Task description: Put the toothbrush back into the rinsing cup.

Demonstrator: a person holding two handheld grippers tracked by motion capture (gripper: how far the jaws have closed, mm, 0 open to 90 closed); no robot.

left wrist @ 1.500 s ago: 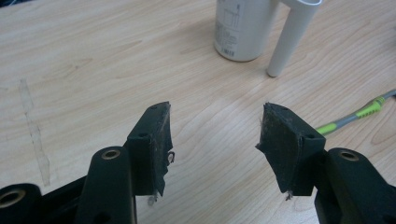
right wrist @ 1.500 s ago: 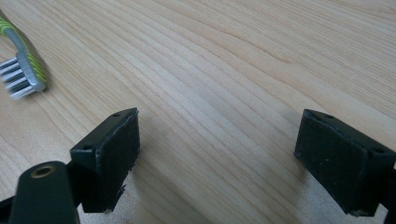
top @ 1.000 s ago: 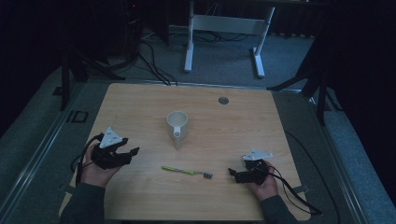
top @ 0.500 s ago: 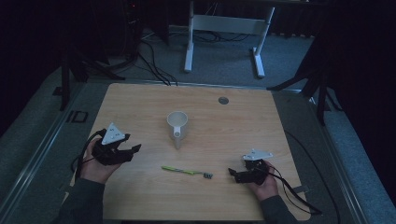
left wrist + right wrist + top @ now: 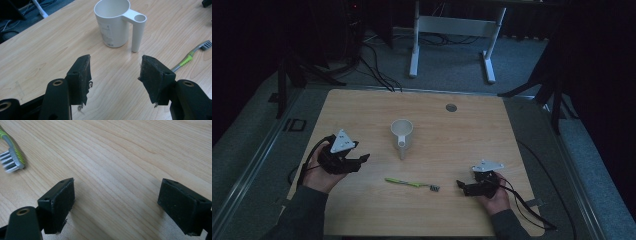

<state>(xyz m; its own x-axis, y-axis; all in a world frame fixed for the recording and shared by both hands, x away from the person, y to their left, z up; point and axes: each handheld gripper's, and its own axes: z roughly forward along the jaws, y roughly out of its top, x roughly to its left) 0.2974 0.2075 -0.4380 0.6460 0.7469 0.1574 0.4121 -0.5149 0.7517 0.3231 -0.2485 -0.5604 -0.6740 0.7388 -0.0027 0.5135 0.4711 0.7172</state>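
Pale wood of the tabletop [image 5: 472, 140] carries everything. Nearest, the right gripper [image 5: 465, 186] rests low with jaws spread and empty, unmoved over the last second, the green toothbrush [image 5: 411, 183] just beside it. The left gripper [image 5: 360, 159], also released, has drifted slightly, facing the white cup [image 5: 402, 133] farther off. Judging by this, no grasp has begun; the toothbrush likely goes first.

White cup [image 5: 402, 132] with a tubular side handle, stood upright and empty mid-table, handle toward the person, green-and-grey toothbrush [image 5: 411, 183] lay flat just nearer, bristle head pointing to the person's right, apart from the cup
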